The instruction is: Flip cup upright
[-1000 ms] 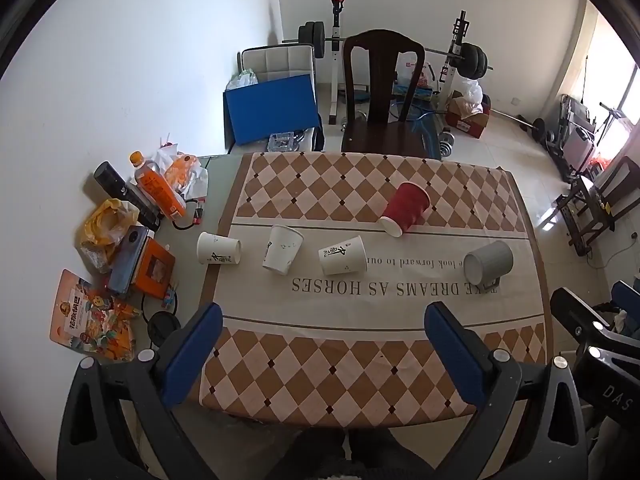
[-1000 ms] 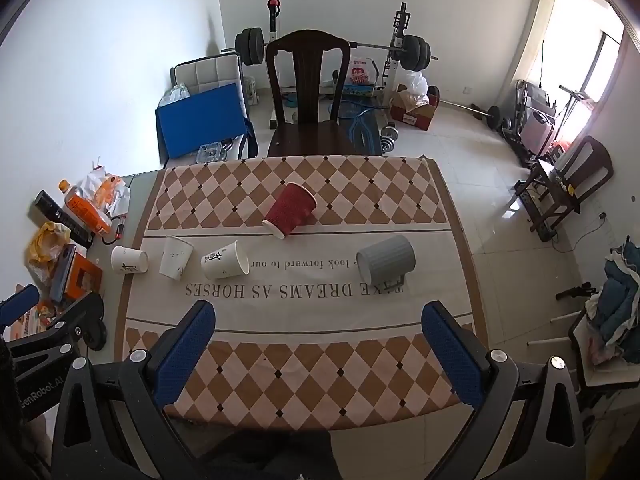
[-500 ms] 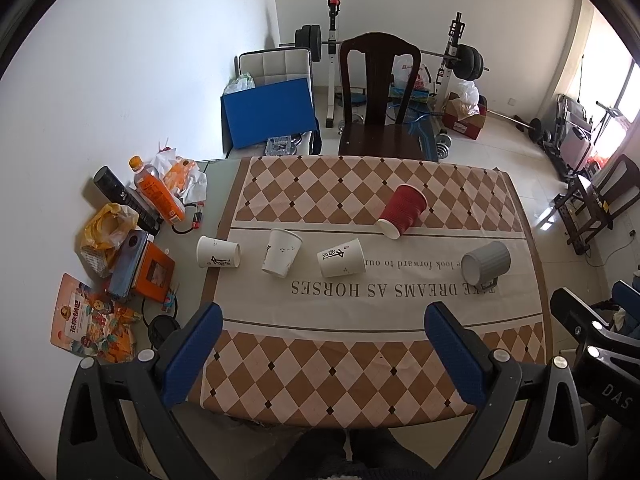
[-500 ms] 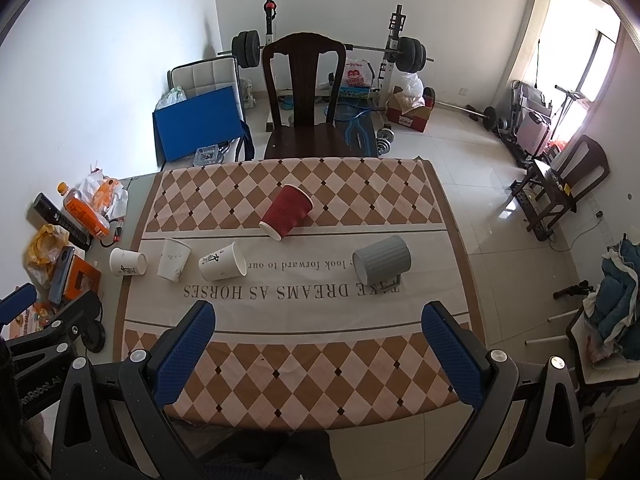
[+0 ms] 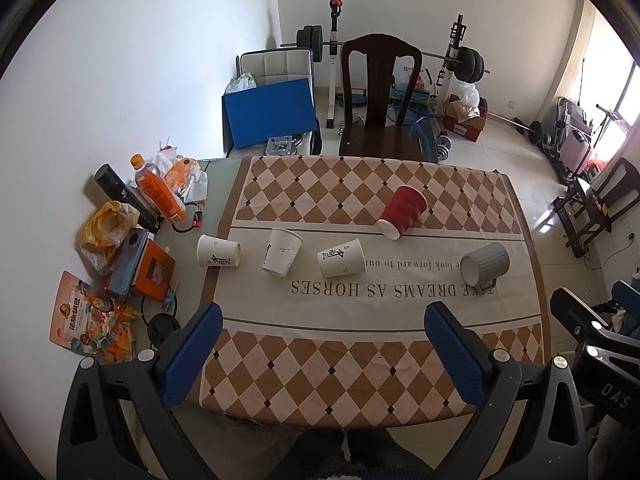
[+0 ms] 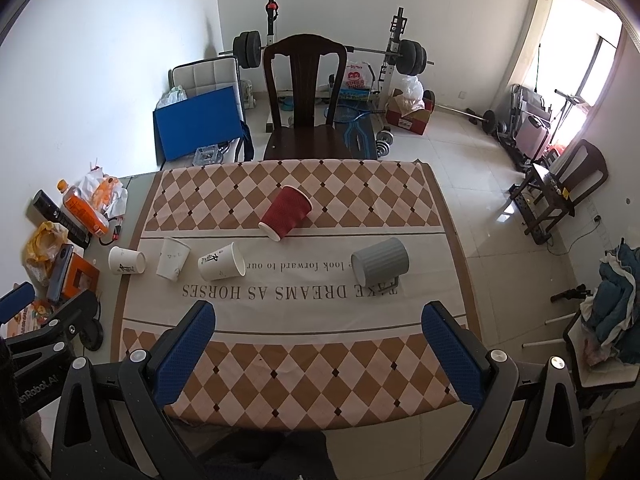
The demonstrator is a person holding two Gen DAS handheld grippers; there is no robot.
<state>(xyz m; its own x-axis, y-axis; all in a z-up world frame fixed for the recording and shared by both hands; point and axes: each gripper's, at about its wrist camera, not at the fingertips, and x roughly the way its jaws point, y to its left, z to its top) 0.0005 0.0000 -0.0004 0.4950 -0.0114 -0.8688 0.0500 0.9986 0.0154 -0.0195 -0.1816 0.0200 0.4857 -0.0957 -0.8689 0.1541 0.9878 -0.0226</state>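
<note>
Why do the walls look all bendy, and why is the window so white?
In both wrist views the fisheye lens curves straight edges and darkens the corners. The window in the right wrist view, and in the left wrist view, is washed out by sunlight. The cups look sharp.
</note>
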